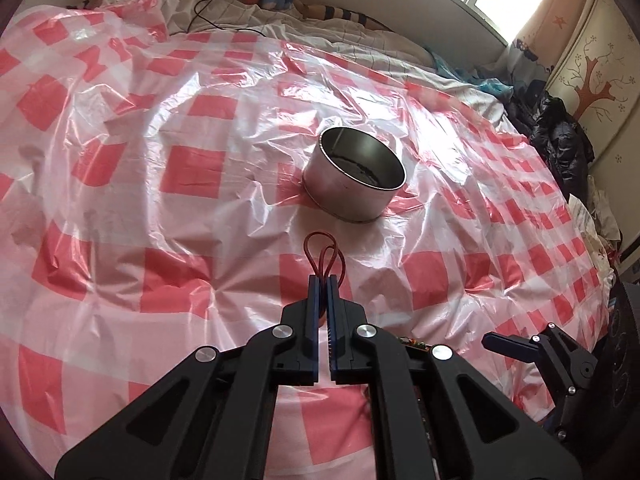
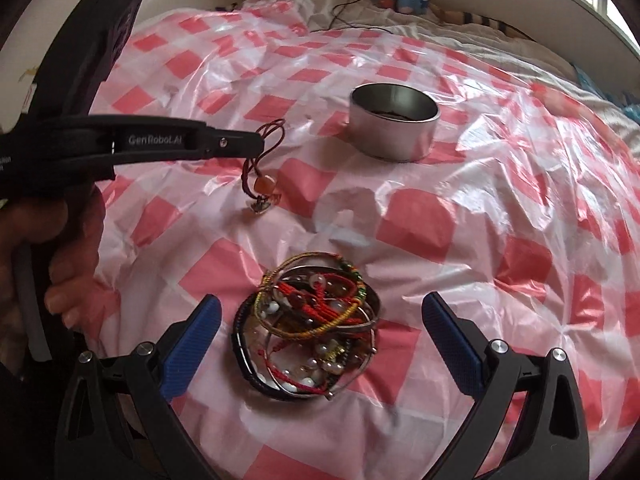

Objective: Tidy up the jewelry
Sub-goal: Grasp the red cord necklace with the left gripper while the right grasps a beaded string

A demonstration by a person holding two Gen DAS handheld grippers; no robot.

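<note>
My left gripper (image 1: 323, 278) is shut on a dark red cord bracelet (image 1: 324, 254), whose loops stick out past the fingertips. In the right wrist view the left gripper (image 2: 260, 145) comes in from the left, and the cord bracelet (image 2: 260, 178) hangs from it above the cloth with an orange bead at its low end. A round metal tin (image 1: 356, 176) stands open just beyond it; the tin (image 2: 394, 126) holds something dark. My right gripper (image 2: 320, 312) is open, its blue pads either side of a tangled pile of bracelets (image 2: 316, 328) on the cloth.
A crinkled red-and-white checked plastic sheet (image 1: 192, 168) covers a bed. Bedding, a black cable (image 1: 212, 4) and a blue-patterned item lie at the far edge. Dark clothing (image 1: 560, 136) is heaped at the right by a wall. A person's hand (image 2: 68, 248) holds the left gripper's handle.
</note>
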